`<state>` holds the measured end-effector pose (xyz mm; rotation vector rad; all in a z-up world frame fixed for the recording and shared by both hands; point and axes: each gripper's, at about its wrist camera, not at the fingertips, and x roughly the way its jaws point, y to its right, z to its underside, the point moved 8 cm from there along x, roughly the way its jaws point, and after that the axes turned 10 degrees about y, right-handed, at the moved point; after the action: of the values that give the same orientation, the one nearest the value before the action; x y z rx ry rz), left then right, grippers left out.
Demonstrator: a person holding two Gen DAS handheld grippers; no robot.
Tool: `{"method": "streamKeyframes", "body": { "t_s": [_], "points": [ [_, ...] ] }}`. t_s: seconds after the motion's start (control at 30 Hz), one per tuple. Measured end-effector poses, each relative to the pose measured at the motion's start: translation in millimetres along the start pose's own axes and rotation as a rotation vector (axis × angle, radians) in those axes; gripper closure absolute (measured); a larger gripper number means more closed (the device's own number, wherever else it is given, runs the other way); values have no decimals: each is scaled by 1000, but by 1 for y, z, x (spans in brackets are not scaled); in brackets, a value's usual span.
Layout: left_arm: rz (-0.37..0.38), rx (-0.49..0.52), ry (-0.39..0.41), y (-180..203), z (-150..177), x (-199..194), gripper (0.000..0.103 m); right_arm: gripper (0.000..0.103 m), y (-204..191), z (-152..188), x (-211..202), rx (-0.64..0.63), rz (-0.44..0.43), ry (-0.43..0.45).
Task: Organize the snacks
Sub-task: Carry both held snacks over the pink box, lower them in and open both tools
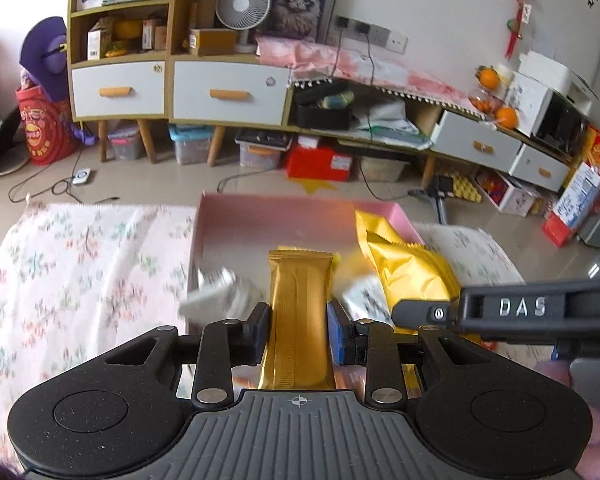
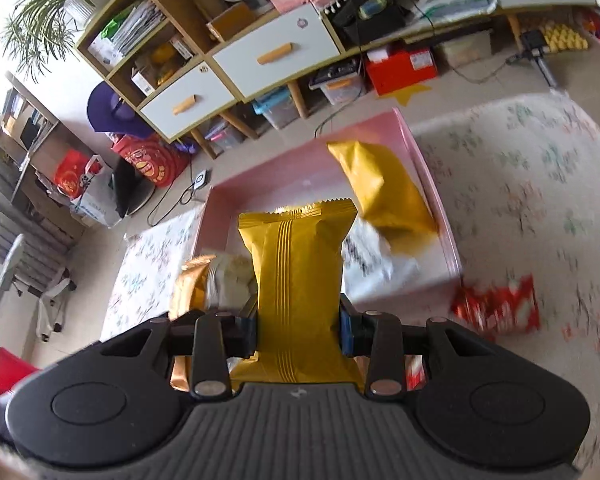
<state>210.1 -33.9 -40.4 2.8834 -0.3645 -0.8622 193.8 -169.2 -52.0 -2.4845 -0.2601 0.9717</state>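
The left gripper clamps a slim gold snack bar between its pads, held over the near edge of the pink box. The right gripper grips a yellow snack packet, also above the box. Ahead of it in the box lies another yellow packet, with white wrappers just beside. A red packet rests to its right on the floral cloth. Beyond the box stand a white-drawered cabinet, a fan and storage bins on the tiled floor.
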Motion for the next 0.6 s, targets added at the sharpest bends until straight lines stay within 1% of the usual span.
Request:
{"method": "streamKeyframes", "body": {
  "t_s": [0.13,0.23,0.33,0.47,0.6],
  "points": [
    [-12,-4,18,-8,-20,27,75,69,2,-15,15,-6,-3,27],
    [-16,-32,16,-15,-29,50,75,69,1,-25,26,-9,-20,50],
    [-30,-56,0,-22,-30,74,75,69,1,-29,40,-11,-40,59],
    [-45,-51,-13,-27,-29,98,75,69,1,-29,63,-44,-12,34],
    [-73,-39,-25,-34,-25,117,75,69,0,-33,76,-62,-4,32]
  ]
}}
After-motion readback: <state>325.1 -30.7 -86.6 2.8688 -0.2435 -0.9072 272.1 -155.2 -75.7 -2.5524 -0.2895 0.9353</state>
